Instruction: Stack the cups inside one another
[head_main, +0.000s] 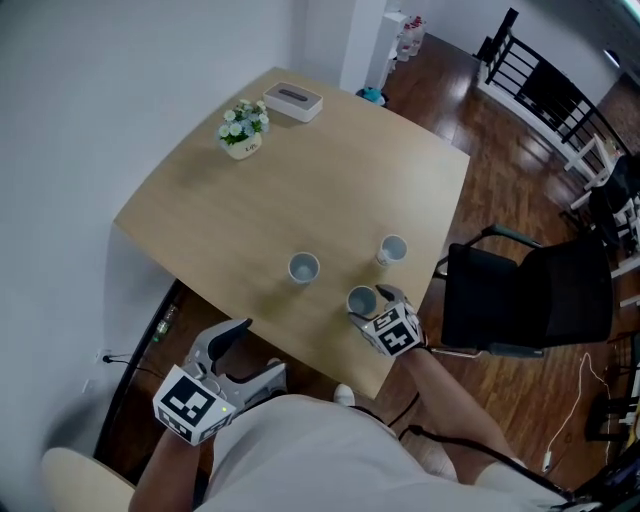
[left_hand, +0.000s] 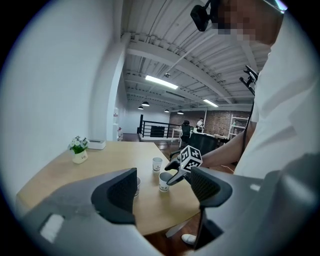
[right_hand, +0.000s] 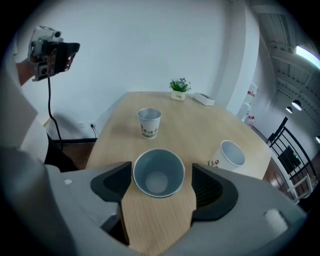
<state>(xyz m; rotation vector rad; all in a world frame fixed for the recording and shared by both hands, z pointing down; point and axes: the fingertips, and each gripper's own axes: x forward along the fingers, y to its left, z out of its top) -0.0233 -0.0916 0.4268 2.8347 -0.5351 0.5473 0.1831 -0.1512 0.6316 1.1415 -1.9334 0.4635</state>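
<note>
Seen from the head view, a pale wooden tabletop (head_main: 330, 170) fills the middle of the frame, with three paper cups standing apart near its lower right edge. The right gripper (right_hand: 161, 181) is spread wide around the nearest cup (right_hand: 158, 171), which stands upright and empty on the tabletop between the jaws. The left jaw sits at the rim, while a narrow gap shows at the right jaw, so the cup is not squeezed. A second cup (head_main: 304, 267) stands to the upper left of it and a third cup (head_main: 391, 249) to the upper right. The left gripper (left_hand: 164, 195) is at the lower left of the head view, off the tabletop, its jaws spread with nothing between them. A small plant (head_main: 243, 125) and a white box (head_main: 293, 100) sit at the far corner.
</note>
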